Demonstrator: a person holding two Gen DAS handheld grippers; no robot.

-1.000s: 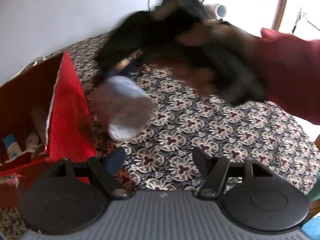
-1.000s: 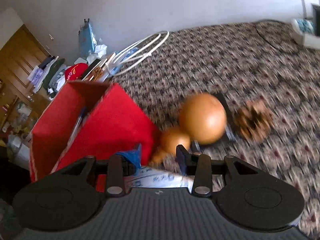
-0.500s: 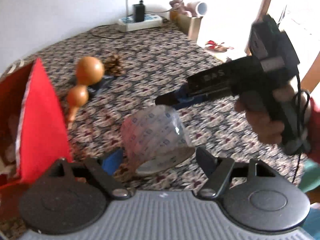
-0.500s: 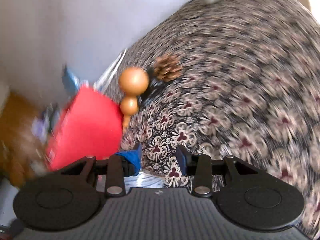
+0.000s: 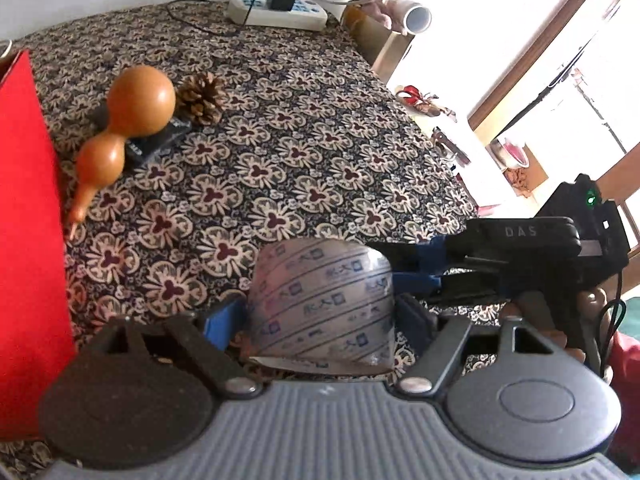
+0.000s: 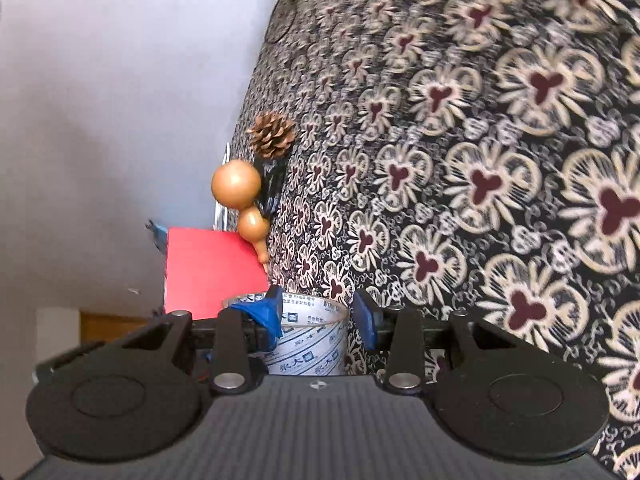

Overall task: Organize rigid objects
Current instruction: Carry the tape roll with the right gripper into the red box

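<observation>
Plainly, the left claw [image 5: 320, 316] brackets the tape roll [image 5: 320, 304] with both pads near its sides, contact unclear, the right claw [image 6: 316, 316] gapes empty beside it, while gourd [image 5: 128, 128] and pine cone [image 5: 202, 98] wait outside the red box [image 5: 24, 240] on the bench [image 5: 320, 140].

Clear printed packing-tape roll [image 5: 320, 304]: repeated blue logo squares with Chinese characters, "永大" legible in the right wrist view [image 6: 306, 340], plus smaller print too fine to read. Black handheld right gripper [image 5: 416, 268]: raised letters "DAS" on its body.
</observation>
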